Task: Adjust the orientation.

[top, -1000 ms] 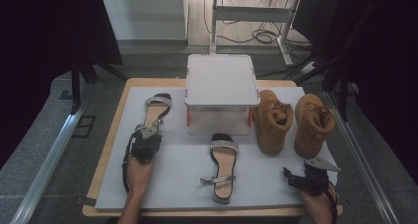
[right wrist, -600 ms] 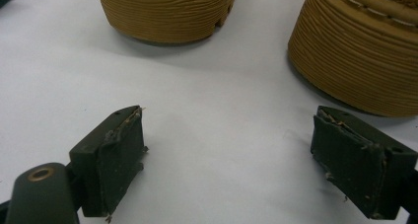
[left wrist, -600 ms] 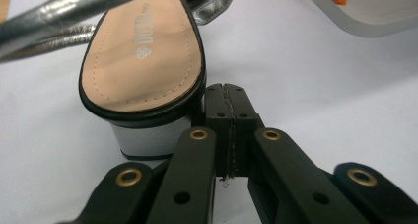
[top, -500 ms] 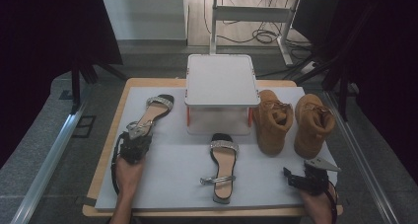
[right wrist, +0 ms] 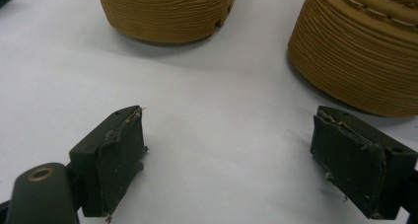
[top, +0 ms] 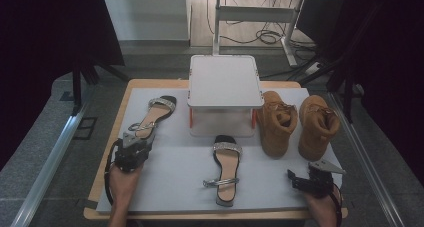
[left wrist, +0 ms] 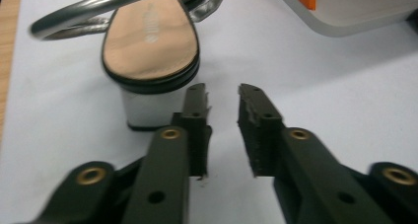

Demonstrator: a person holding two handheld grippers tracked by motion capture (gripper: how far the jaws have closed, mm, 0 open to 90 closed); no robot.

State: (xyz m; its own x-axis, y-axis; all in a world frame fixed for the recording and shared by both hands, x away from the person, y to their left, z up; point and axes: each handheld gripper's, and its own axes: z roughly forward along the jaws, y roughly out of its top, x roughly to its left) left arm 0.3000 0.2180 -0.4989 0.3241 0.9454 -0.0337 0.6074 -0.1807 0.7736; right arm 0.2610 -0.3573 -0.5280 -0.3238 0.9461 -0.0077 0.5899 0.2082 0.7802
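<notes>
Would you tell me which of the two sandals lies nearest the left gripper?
The left sandal by the board's left edge; its heel sits just ahead of the left gripper. The other sandal lies mid-board, before the white box.

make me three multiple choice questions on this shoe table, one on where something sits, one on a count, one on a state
1. Where is the left sandal?
A. on top of the white box
B. on the mat, left of the white box
C. between the boots

2. How many tan boots stand on the mat?
A. one
B. two
C. four

3. How is the left tool now?
A. open, holding nothing
B. shut on a boot
C. shut on the box

Answers:
1 B: it lies on the mat beside the white box.
2 B: one boot and a second boot stand side by side.
3 A: the left tool has just been opening; there is a gap between its jaws, beside the sandal's heel.
</notes>
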